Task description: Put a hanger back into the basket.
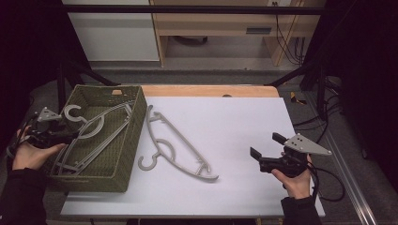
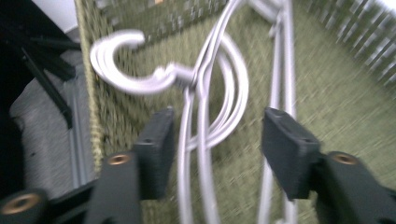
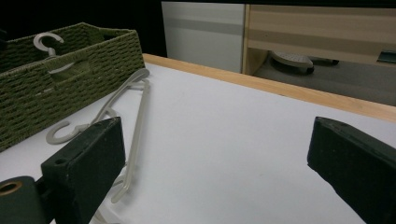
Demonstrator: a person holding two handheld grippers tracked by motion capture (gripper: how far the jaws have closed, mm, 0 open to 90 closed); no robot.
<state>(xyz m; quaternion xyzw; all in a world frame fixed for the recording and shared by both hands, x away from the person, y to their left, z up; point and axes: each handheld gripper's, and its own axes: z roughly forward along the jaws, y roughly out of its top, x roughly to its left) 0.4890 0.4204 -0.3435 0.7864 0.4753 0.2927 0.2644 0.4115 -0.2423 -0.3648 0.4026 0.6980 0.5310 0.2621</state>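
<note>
High view: left gripper [image 1: 70, 137] sits at the left rim of the basket [image 1: 123, 154], jaws apart, pointing in over the basket; nothing clamped. Left gripper view: hanger in basket [image 2: 205, 93] lies on the woven floor, its stem running up between the parted jaws, neither pad pressing on it; hook curls toward the far left wall. Frame is blurred. Right gripper [image 1: 263, 152] is held over the bench [image 1: 234, 122] near its right edge, jaws wide apart, nothing between them. Second hanger [image 1: 176, 145] lies flat on the bench just right of the basket, hook toward the near edge, one arm tip close to the basket's far right corner.
</note>
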